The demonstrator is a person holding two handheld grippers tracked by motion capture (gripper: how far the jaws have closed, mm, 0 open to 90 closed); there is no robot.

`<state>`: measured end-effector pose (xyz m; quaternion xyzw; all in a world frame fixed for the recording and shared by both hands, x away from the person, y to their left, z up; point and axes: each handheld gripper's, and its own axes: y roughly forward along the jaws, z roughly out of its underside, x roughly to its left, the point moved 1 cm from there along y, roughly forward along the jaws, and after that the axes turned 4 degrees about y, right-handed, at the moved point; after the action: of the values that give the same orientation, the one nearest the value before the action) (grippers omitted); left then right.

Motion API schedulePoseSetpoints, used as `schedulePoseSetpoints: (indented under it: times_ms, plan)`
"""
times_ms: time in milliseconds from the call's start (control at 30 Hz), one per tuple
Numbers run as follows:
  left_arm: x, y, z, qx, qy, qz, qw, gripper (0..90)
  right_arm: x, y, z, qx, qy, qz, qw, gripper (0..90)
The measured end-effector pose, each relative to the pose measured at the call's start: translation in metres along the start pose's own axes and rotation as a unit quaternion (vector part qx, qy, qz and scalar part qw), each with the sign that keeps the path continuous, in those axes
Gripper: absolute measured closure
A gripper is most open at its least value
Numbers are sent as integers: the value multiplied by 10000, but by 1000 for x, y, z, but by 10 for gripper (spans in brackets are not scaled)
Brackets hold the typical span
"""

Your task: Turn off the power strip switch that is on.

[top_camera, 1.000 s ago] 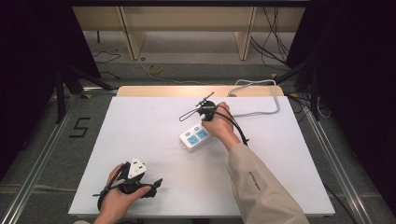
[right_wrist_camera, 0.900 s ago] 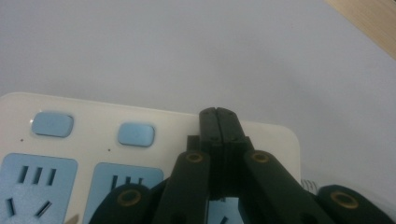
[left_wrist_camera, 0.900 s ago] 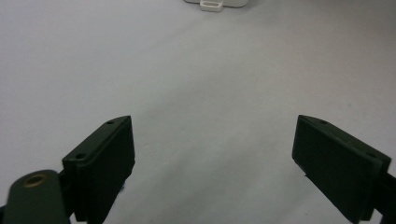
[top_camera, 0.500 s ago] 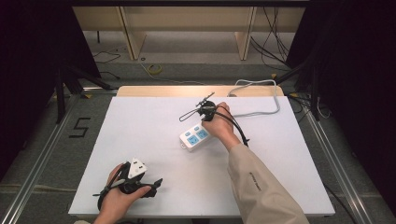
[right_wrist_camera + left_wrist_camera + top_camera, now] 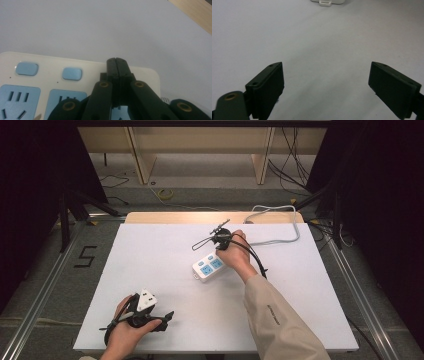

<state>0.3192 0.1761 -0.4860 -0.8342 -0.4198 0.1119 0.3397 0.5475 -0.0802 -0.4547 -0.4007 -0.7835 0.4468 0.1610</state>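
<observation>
A white power strip [image 5: 209,268] with blue sockets and blue buttons [image 5: 72,73] lies mid-table. My right gripper [image 5: 220,248] stands over its far end, pointing down at it. In the right gripper view the right gripper [image 5: 117,61] has its jaws pressed together with nothing between them, their tips over the strip [image 5: 50,67] near its edge. Whether they touch it I cannot tell. My left gripper [image 5: 156,310] rests at the table's near left, held in a hand. In the left gripper view the left gripper [image 5: 329,83] is wide open and empty over bare table, with the strip's end [image 5: 327,2] far ahead.
The strip's grey cable [image 5: 280,227] loops off to the back right of the white table [image 5: 150,250]. A black cable trails from the right gripper along the sleeve [image 5: 280,320]. Wooden shelving and loose cables stand on the floor beyond the table.
</observation>
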Motion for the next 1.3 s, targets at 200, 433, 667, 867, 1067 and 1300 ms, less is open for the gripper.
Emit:
schedulePoseSetpoints:
  times_ms: [200, 433, 667, 867, 1067, 1300]
  plan:
    - [0, 0, 0, -3, 1, 0, 10000, 128, 0, 0, 1, -5, -32, 20, 10000, 900]
    - [0, 0, 0, -1, -4, 1, 10000, 128, 0, -4, 1, -89, -12, 13, 10000, 900]
    - [0, 0, 0, 2, -1, -2, 10000, 128, 0, -10, 5, -193, 25, -17, 9998, 900]
    - [-1, 0, 0, 2, -6, -5, 10000, 128, -2, -19, 7, -221, 20, -37, 9997, 900]
    - [-1, 0, 0, 10, -7, -5, 10000, 128, -4, -25, 15, -232, 38, -92, 9997, 900]
    - [0, 0, 0, 12, -18, -12, 10000, 129, -4, -34, 27, -263, 58, -163, 9995, 885]
